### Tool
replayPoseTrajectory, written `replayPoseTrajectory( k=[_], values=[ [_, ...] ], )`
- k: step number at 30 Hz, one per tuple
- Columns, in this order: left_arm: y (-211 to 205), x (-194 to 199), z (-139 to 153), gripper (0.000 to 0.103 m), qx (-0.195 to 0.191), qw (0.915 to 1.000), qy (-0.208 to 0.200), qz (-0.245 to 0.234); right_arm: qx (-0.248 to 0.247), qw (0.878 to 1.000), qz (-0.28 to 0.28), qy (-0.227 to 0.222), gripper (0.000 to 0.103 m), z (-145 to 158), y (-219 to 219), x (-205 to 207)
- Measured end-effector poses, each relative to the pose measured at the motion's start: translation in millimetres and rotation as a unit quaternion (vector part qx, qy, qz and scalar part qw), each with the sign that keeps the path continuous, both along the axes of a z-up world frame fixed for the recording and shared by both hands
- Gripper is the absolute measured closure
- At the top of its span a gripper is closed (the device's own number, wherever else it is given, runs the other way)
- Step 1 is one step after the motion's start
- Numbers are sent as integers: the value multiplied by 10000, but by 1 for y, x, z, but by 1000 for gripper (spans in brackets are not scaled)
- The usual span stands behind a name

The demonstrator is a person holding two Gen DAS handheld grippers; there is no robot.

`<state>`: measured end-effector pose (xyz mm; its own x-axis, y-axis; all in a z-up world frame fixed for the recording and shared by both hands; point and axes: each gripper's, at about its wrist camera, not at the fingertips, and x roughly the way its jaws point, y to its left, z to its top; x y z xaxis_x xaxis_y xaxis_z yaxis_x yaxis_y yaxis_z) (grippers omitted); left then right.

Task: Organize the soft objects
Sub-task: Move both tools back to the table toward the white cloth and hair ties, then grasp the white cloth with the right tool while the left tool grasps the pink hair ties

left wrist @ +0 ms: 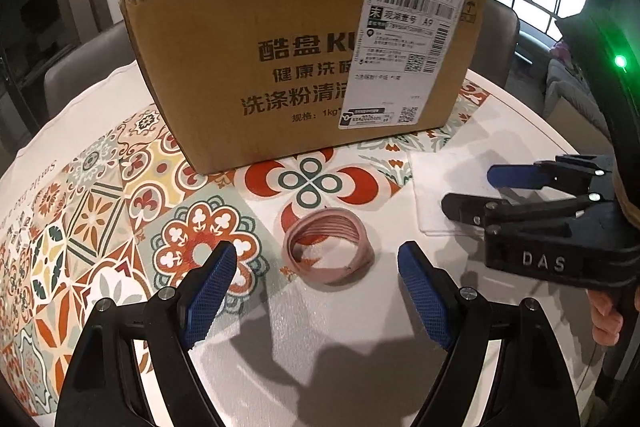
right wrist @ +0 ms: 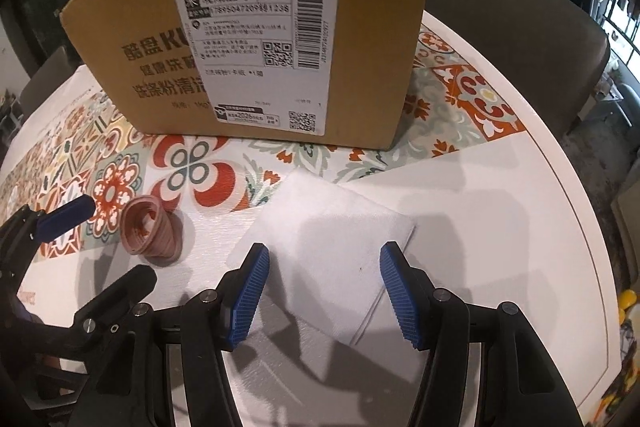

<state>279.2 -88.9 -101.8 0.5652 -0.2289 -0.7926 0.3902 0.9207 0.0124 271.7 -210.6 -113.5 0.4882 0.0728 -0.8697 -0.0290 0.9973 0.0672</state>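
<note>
Nearest, the left hand-held gripper (left wrist: 316,259) stands wide open and empty, and the pink coiled band (left wrist: 329,251) lies just ahead between its fingertips, resting on one edge with its opening tilted up. The right hand-held gripper (right wrist: 324,259), equally spread and empty, hangs over the white folded cloth (right wrist: 332,239), which lies flat to the right of the band. Each piece sits nearer its own arm. Beyond, a cardboard box (left wrist: 280,59) stands on the patterned mat (left wrist: 92,211) covering the white tabletop (right wrist: 500,211); grey chairs (right wrist: 516,19) and windows lie farther.
</note>
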Motion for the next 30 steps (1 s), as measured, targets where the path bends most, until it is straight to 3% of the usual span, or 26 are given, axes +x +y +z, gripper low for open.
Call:
replayPoseTrajectory(
  k=[5, 16, 18, 28, 30],
  values=[
    [-2, 8, -4, 22, -24, 10000, 47, 21, -58, 9999, 84, 11, 38, -3, 2, 2],
    [-6, 17, -12, 46, -24, 9999, 153, 1, -197, 9996, 170, -111, 36, -6, 8, -1],
    [-8, 18, -14, 50, -51, 9998, 183, -17, -209, 9996, 142, -154, 40, -5, 7, -3],
    [-13, 20, -17, 79, -90, 9998, 195, -34, -257, 9993, 10, -278, 86, 0, 3, -4],
    [-11, 20, -16, 86, -125, 9997, 194, -21, -228, 9993, -46, -285, 88, 1, 3, -5]
  ],
)
